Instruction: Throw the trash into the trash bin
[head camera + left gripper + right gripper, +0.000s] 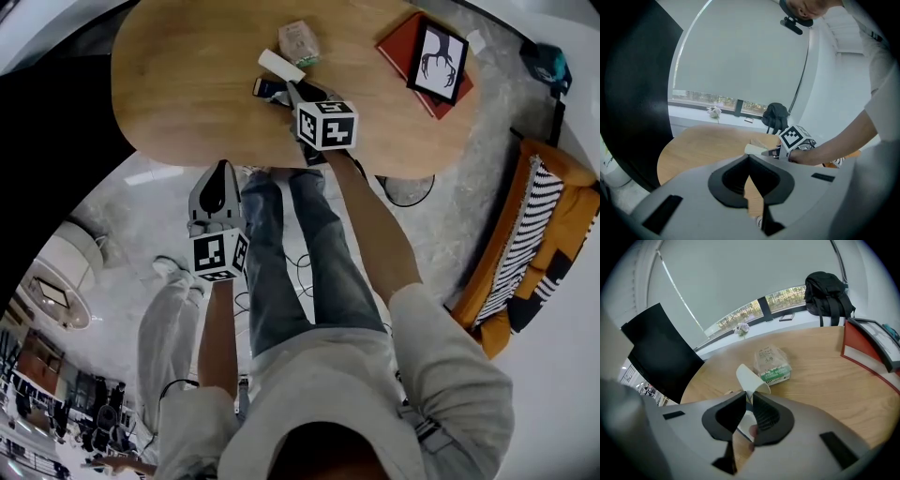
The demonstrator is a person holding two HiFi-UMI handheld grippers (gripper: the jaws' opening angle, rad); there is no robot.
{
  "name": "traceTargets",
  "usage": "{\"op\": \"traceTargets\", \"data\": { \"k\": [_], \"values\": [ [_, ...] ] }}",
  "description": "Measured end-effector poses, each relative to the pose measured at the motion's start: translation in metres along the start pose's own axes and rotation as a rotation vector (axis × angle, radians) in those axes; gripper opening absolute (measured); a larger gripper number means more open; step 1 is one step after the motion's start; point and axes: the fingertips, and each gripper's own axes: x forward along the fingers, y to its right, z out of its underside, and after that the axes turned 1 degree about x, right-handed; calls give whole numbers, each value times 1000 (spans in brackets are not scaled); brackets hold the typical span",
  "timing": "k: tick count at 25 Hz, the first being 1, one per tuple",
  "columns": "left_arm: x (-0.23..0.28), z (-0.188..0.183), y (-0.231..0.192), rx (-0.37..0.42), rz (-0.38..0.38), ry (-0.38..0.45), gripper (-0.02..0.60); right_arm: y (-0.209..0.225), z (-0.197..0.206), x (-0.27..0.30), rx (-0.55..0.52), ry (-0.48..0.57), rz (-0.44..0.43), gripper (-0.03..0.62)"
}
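Note:
A white paper cup (279, 66) lies on its side on the oval wooden table (187, 84), beside a green-and-white packet (299, 42). My right gripper (291, 90) reaches over the table's near edge to the cup. In the right gripper view the cup's thin wall (749, 378) runs between the two pads, and the right gripper (749, 398) is shut on it. My left gripper (221, 169) hangs off the table, over the floor, shut with nothing in it. The left gripper view shows its tips (749, 158) together, the cup (754, 149) beyond them. No trash bin is identifiable.
A red book with a framed picture on it (427, 61) lies at the table's right end. A small dark item (266, 89) lies by the cup. A black backpack (827, 289) stands beyond the table, a black chair (656, 352) on the left. An orange striped sofa (534, 244) is at right.

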Motion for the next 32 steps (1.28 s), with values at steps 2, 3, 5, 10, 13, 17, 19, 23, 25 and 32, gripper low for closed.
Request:
{"op": "traceTargets", "data": {
  "k": [2,3,5,10,13,17,19,23,25,32],
  "values": [
    [0,0,0,4,2,-1,18,-4,-2,0,-21,12,-17,55],
    [1,0,0,5,3,-1,18,-7,-4,-1,-30,22,-29,50],
    [2,-1,0,7,4,0,18,-14,-8,-6,-47,46,-51,40],
    [11,-7,7,22,23,1,18,-29,-18,-33,-138,120,-56,34],
    [19,-13,16,36,41,4,18,-33,-21,-59,-212,161,-30,34],
    [35,-21,34,71,82,5,18,-22,-16,-99,-240,209,19,34],
    [45,-25,46,92,114,3,18,-8,-10,-119,-232,225,55,34],
    [64,-32,80,143,182,-9,18,33,2,-160,-169,253,138,34],
    [73,-33,102,169,222,-17,18,57,10,-180,-125,264,186,34],
    [100,-27,196,286,414,-66,18,142,52,-256,61,321,382,34]
  ]
}}
